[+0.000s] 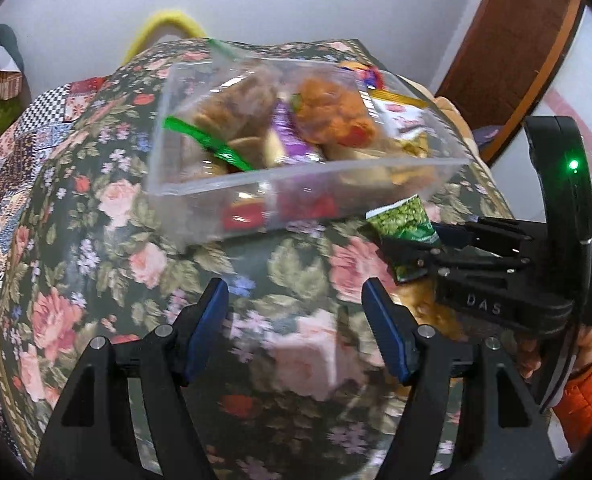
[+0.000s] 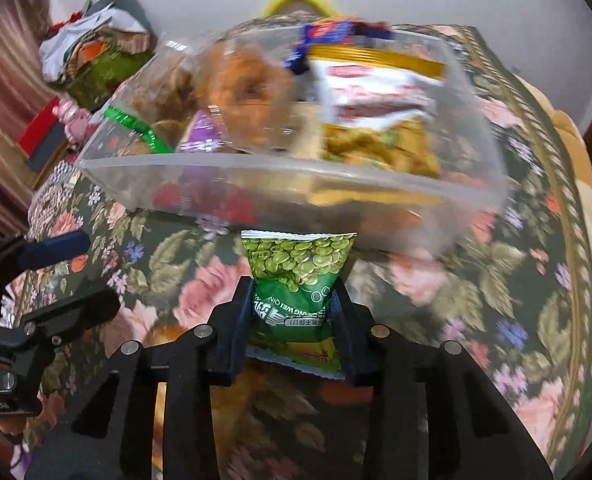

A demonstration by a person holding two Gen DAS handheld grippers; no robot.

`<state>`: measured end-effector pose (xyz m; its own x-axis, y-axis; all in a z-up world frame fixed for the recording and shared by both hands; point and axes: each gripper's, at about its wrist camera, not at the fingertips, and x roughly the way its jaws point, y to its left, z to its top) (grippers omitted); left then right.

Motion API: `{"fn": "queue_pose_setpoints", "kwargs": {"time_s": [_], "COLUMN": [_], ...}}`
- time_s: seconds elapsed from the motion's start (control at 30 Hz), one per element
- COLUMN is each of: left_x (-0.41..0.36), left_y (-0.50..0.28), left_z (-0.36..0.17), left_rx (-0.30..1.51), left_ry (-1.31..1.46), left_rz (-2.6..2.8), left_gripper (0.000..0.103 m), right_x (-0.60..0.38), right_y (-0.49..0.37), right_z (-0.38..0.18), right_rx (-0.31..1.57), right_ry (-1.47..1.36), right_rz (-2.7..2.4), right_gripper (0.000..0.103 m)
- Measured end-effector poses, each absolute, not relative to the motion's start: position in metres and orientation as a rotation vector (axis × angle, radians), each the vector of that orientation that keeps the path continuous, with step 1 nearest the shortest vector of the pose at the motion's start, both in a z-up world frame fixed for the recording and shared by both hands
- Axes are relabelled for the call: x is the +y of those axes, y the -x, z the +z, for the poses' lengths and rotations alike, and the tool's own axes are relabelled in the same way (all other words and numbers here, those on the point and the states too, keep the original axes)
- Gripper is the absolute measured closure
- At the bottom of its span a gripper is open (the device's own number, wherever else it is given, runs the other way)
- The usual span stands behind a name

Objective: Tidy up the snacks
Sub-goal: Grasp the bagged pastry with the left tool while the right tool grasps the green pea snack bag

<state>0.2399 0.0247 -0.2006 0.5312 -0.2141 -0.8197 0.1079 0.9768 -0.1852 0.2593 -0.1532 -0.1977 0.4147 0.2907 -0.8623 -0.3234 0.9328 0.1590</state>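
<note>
Right wrist view: right gripper (image 2: 294, 312) clamped on glossy green pea packet (image 2: 297, 276), crinkled foil.
Bin: clear rigid plastic bin (image 2: 256, 168) just ahead, heaped with snack bags.
Left gripper (image 1: 294, 320): blue pads apart, empty.
Surface: floral cloth (image 1: 96, 208) beneath.

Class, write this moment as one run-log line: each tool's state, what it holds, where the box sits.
right tool: shut on green packet | left tool: open, holding nothing | clear box: on floral cloth, holding snacks
</note>
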Motion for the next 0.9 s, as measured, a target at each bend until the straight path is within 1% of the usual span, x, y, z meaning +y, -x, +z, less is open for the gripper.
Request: {"fn": "queue_pose_setpoints", "kwargs": {"time_s": [0.33, 0.6, 0.67, 0.7, 0.73, 0.9], "left_x": [-0.035, -0.053, -0.055, -0.055, -0.055, -0.045], "left_y": [-0.231, -0.232, -0.232, -0.232, -0.232, -0.226], "left_z": [-0.206, -0.228, -0.229, -0.228, -0.227, -0.214], "left_rx": [1.033, 1.076, 1.058, 1.054, 1.052, 1.012], "left_ry": [0.085, 0.090, 0.078, 0.073, 0.063, 0.070], "left_rz": [-0.274, -0.279, -0.275, -0.282, -0.279, -0.281], "left_gripper": [0.034, 0.035, 0.042, 0.053, 0.058, 0.059], "right_x": [-0.212, -0.218, -0.216, -0.217, -0.216, -0.207], "right_y": [-0.221, -0.209, -0.207, -0.207, -0.207, -0.210], "right_z": [-0.165, -0.165, -0.167, -0.166, -0.166, -0.161], "right_rx": [0.987, 0.980, 0.981, 0.982, 0.982, 0.965], "right_ry": [0.009, -0.021, -0.027, -0.029, -0.030, -0.042], "right_rz": [0.295, 0.298, 0.304, 0.308, 0.311, 0.332], "right_gripper": [0.070, 0.070, 0.070, 0.070, 0.070, 0.070]}}
